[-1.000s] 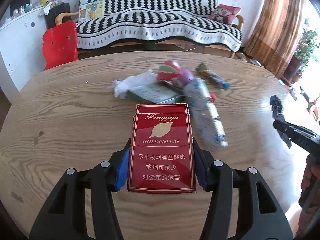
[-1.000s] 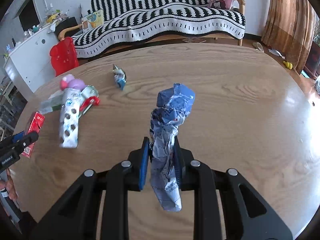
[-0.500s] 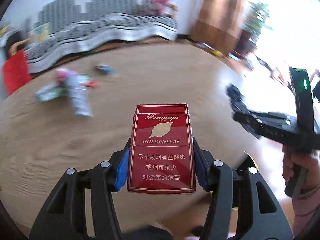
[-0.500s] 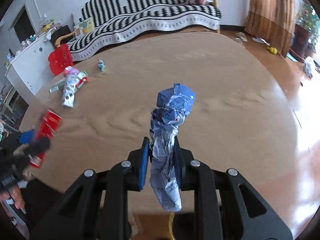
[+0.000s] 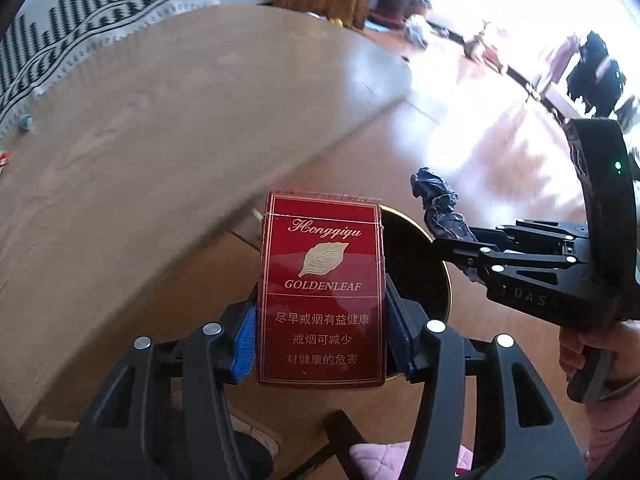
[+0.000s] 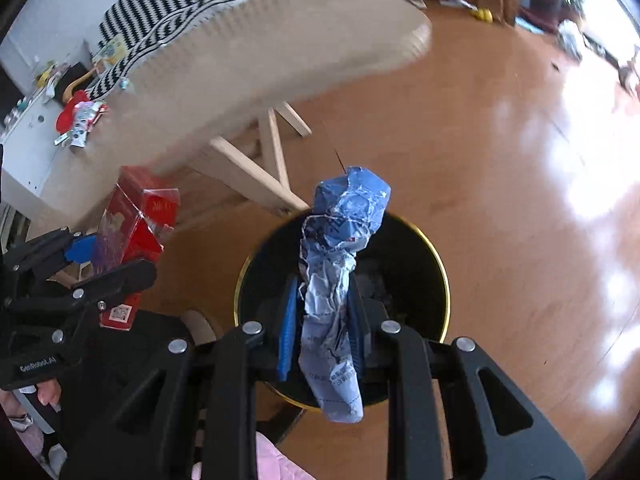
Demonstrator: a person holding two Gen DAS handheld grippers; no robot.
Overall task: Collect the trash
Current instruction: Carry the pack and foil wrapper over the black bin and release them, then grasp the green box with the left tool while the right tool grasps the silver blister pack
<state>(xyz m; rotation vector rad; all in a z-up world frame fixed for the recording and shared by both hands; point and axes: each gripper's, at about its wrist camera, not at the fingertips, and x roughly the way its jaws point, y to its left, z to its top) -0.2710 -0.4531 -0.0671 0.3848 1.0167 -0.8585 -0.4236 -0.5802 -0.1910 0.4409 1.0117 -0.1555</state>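
Note:
My left gripper is shut on a red Goldenleaf cigarette pack, held upright above the floor beside the table. My right gripper is shut on a crumpled blue paper wrapper and holds it directly over a round black bin with a gold rim. The bin lies just behind the pack in the left wrist view, where the right gripper and wrapper hang above it. The left gripper with the pack shows left of the bin in the right wrist view.
The round wooden table stands to the left, its legs close behind the bin. More trash lies at its far side. A striped sofa stands behind it. Polished wood floor spreads to the right.
Both grippers have swung off the table and down toward the floor, each keeping its item. The bin has come into view under the right gripper.

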